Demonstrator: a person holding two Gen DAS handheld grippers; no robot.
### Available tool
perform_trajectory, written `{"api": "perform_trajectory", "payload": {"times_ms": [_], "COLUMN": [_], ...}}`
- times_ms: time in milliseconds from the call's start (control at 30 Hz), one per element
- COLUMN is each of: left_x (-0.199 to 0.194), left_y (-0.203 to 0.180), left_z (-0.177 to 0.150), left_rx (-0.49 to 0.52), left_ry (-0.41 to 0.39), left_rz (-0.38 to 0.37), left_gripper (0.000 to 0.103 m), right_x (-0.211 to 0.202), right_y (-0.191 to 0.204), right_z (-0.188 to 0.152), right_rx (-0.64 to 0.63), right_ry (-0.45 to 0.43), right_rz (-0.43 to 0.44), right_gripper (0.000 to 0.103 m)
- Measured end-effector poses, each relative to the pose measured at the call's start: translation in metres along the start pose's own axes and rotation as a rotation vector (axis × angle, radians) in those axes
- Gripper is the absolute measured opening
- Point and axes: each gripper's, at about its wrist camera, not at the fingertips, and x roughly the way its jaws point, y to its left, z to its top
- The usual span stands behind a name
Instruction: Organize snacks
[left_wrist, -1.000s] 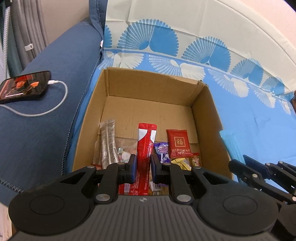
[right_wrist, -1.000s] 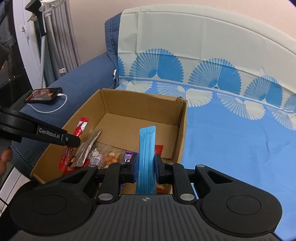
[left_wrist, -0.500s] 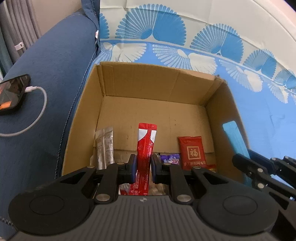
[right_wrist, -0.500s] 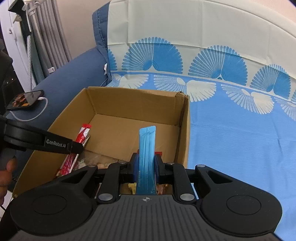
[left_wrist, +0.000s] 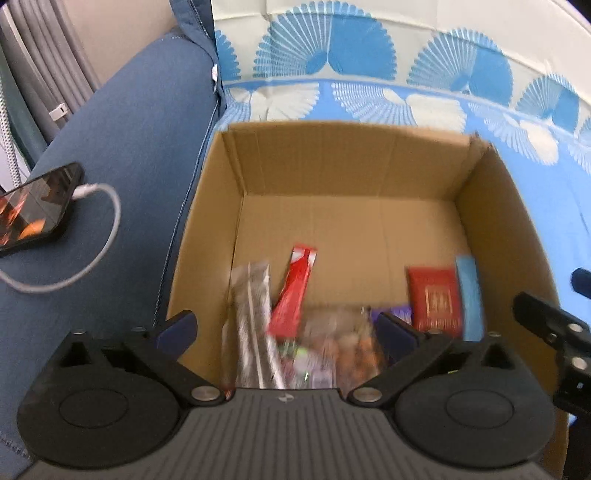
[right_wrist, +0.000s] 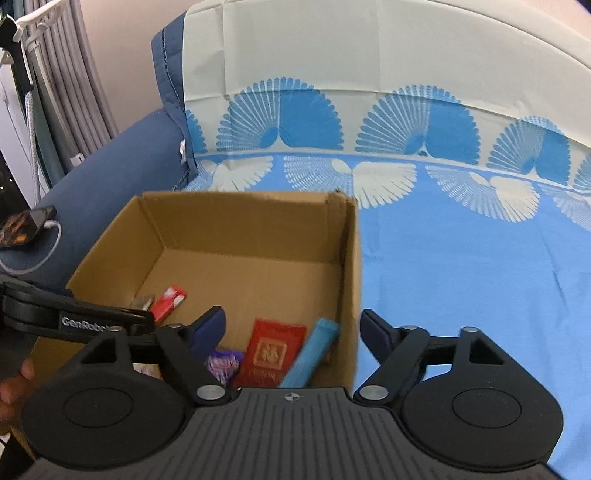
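Note:
An open cardboard box (left_wrist: 332, 166) (right_wrist: 240, 221) stands on the blue fan-print cloth. My left gripper (left_wrist: 284, 325) hangs over the box's near end, its jaws opening wide with nothing pressed between them. The long red packet (left_wrist: 293, 288) (right_wrist: 168, 299) lies free in the box beside a silver packet (left_wrist: 251, 306). My right gripper (right_wrist: 293, 325) is also opening, its fingers astride the box's right wall. The blue stick packet (right_wrist: 312, 354) (left_wrist: 469, 295) leans loose inside by that wall, next to a red square pouch (right_wrist: 271, 352) (left_wrist: 436, 299) and a purple wrapper (right_wrist: 221, 363).
A phone (left_wrist: 33, 210) (right_wrist: 22, 225) on a white charging cable (left_wrist: 96, 251) lies on the dark blue sofa arm left of the box. The fan-print cloth (right_wrist: 461, 266) stretches away to the right. A person's hand (right_wrist: 14, 384) shows at the lower left edge.
Both grippers have opened. The red packet has dropped from the left one into the box, and the blue stick packet has fallen from the right one against the box's right wall.

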Motion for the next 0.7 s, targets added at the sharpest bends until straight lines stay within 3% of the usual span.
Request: {"api": "perform_trajectory", "payload": {"times_ms": [233,467,700], "left_x": [-0.053,-0.105,-0.132], "left_y": [0.01,0.016,0.018], "left_z": [-0.051,-0.09,-0.119], "left_rx": [-0.062,-0.084,-0.108], "left_ry": [-0.037,-0.08,-0.096], "left_rz": [0.001,0.009,0.017], "left_gripper": [0.103,0.103,0.103], "right_x": [-0.054,-0.099,-0.135], "right_y": [0.01,0.035,0.04], "right_z": [-0.034,-0.068,-0.083], "right_rx": [0.023,-0.079,-0.095], "right_ry": [-0.01,-0.014,-0.065], "right_rz": [-0.013,0.001,-0.008], "right_gripper": [0.091,0.097,0.098]}}
